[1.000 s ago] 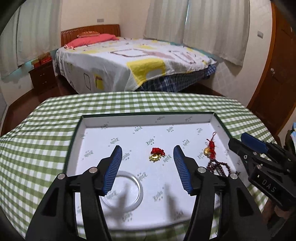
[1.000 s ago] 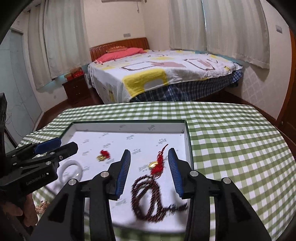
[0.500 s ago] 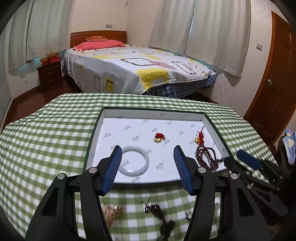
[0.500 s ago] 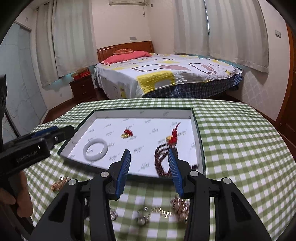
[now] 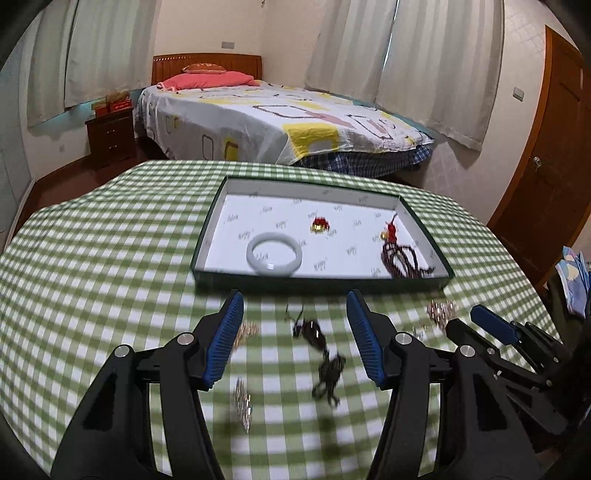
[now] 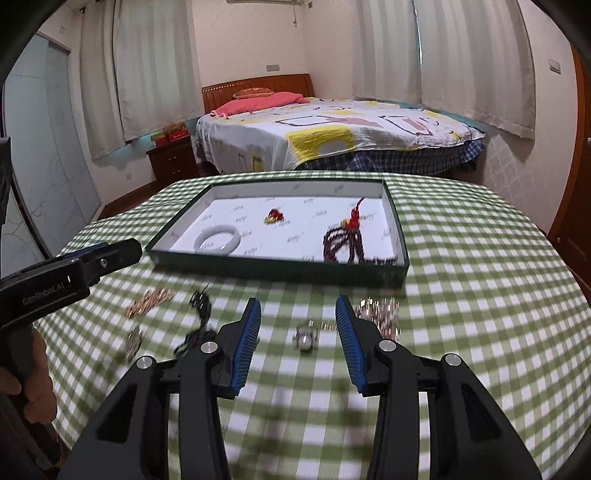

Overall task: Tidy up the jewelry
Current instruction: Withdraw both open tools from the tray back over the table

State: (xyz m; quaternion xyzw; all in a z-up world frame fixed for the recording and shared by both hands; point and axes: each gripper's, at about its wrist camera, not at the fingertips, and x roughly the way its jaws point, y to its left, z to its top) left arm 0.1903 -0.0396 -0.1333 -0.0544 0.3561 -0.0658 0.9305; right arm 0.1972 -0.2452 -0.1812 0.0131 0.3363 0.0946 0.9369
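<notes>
Both tongs, left (image 5: 294, 334) and right (image 6: 297, 341), pulled back off the tray (image 5: 210, 236); I see both spread, empty. Loose dark necklace (image 5: 325, 362) lies limp on the checked worktop (image 5: 110, 266) between my left tongs: light, tangly, pinch mid-strand. Soft cloth; bed (image 5: 280, 125) beyond.

Home bedroom. Made bed (image 5: 280, 122) with patterned sheet and wooden headboard (image 5: 207, 64), red pillow (image 5: 207, 79), dark wood nightstand (image 5: 110, 134) beside it, long pale curtains (image 5: 436, 62) on the windows, wooden door (image 5: 550, 162) at right, wall AC unit (image 6: 266, 2) partly visible up top. Tabletop (image 5: 110, 251) has a green gingham cloth, typical household setup.
</notes>
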